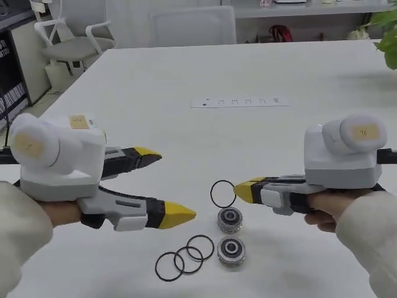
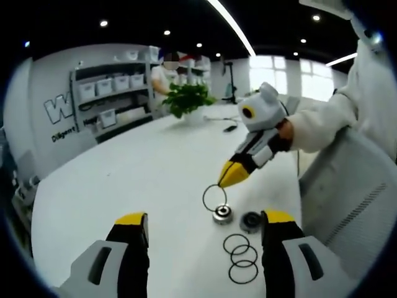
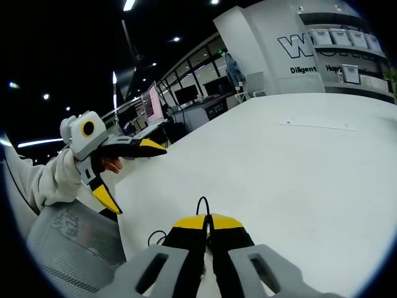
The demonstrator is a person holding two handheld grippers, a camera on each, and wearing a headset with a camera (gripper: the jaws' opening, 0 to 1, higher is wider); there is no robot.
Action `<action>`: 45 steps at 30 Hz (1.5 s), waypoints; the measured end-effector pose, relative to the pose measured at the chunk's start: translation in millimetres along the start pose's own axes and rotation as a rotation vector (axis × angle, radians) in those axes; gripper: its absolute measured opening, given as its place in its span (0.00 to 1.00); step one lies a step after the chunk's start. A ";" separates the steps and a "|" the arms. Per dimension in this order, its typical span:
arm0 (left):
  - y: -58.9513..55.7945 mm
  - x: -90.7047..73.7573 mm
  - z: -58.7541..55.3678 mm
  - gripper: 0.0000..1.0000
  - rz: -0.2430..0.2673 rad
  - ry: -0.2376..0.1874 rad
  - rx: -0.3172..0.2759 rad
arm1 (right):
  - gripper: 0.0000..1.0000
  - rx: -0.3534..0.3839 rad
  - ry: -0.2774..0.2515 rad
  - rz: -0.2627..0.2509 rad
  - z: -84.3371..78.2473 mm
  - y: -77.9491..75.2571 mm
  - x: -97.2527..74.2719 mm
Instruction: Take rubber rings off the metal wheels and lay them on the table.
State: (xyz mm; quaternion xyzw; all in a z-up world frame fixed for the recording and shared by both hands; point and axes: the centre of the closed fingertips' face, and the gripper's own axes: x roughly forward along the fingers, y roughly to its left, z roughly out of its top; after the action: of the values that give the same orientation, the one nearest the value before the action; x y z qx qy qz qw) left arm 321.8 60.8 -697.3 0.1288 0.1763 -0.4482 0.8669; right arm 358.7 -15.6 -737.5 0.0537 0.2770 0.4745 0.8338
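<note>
The head view looked forward and down from above and behind the left claw [image 1: 172,185] and right claw [image 1: 239,190], close over the tabletop [image 1: 186,74]. The left gripper view sat low behind its claw's spread jaws, facing the right claw, and shared the wheels [image 2: 222,215] and loose rings [image 2: 240,256] ahead of it with the head view. The right gripper view sat behind its own jaws, closed on a ring [image 3: 203,206], facing the left claw.
</note>
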 end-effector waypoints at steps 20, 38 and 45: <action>3.3 -32.3 -14.7 0.88 0.077 -0.014 -0.008 | 0.00 0.023 0.039 0.134 -3.1 52.3 9.4; -25.1 -22.1 -31.8 0.89 -0.039 0.041 -0.009 | 0.00 -0.013 0.161 0.208 -37.8 76.6 21.9; -41.4 -14.4 -49.6 0.88 -0.111 0.117 0.009 | 0.00 -0.006 0.201 0.221 -50.0 78.0 25.3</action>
State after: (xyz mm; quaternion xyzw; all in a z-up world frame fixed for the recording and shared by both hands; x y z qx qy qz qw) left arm 270.6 66.9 -738.8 0.1485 0.2317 -0.4882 0.8282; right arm 283.6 39.0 -762.5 0.0334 0.3501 0.5672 0.7447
